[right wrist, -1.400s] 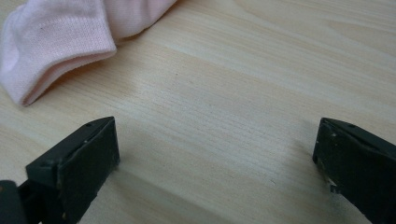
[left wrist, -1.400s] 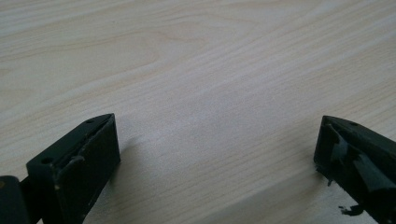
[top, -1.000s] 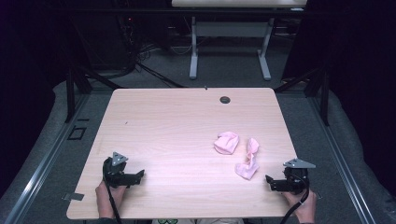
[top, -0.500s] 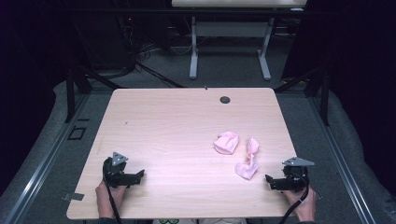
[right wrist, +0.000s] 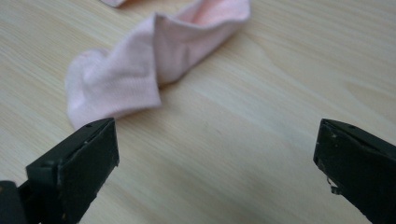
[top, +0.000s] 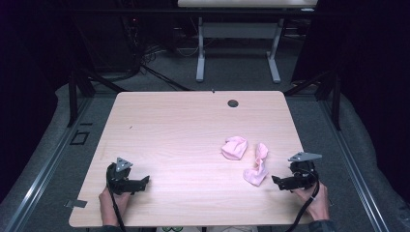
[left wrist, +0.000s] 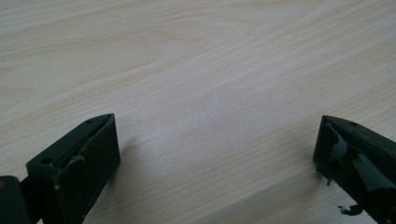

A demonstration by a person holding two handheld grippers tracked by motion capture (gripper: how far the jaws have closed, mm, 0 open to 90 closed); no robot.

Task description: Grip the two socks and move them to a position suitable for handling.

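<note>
- Here, the right gripper [top: 283, 182], jaws wide and empty, sits just beside the twisted pink fabric sock [top: 256, 166], nearer than the left.
- The left gripper [top: 138, 183], equally agape, holds nothing.

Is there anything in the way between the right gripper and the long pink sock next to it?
Nothing visible is. Only bare table lies between the right gripper and the long pink sock. Its jaws stand wide apart, aimed toward it. The other, bunched pink sock lies farther back, off to the side.
</note>
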